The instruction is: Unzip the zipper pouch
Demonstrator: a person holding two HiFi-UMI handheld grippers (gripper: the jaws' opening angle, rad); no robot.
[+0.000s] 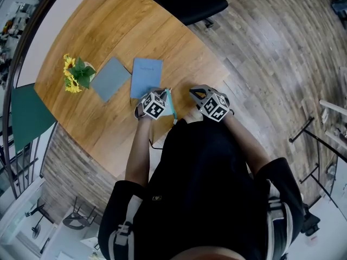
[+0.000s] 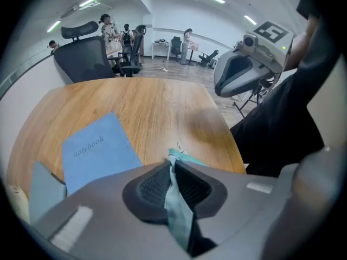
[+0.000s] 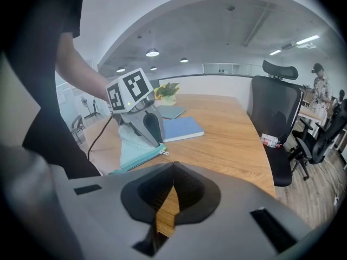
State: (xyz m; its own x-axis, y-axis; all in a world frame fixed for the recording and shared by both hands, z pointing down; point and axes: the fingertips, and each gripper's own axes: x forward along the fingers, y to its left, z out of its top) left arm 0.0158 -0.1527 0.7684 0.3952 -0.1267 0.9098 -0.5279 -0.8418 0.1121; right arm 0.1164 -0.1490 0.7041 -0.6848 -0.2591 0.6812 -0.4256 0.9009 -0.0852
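The teal zipper pouch (image 1: 170, 104) lies at the near edge of the wooden table (image 1: 108, 31), close to the person's body. My left gripper (image 1: 161, 94) is shut on it: in the left gripper view its jaws (image 2: 172, 169) pinch a fold of the teal fabric (image 2: 178, 205). In the right gripper view the pouch (image 3: 132, 151) rests flat under the left gripper (image 3: 154, 141), its zipper pull (image 3: 162, 151) sticking out at the corner. My right gripper (image 1: 195, 93) hovers just right of the pouch, its jaws (image 3: 173, 173) shut with nothing between them.
A blue notebook (image 1: 146, 77) and a grey one (image 1: 110, 79) lie beyond the pouch, with a pot of sunflowers (image 1: 76, 73) at the far left. A black office chair (image 3: 279, 112) stands at the table's far side. A cable (image 3: 100, 131) trails from the left gripper.
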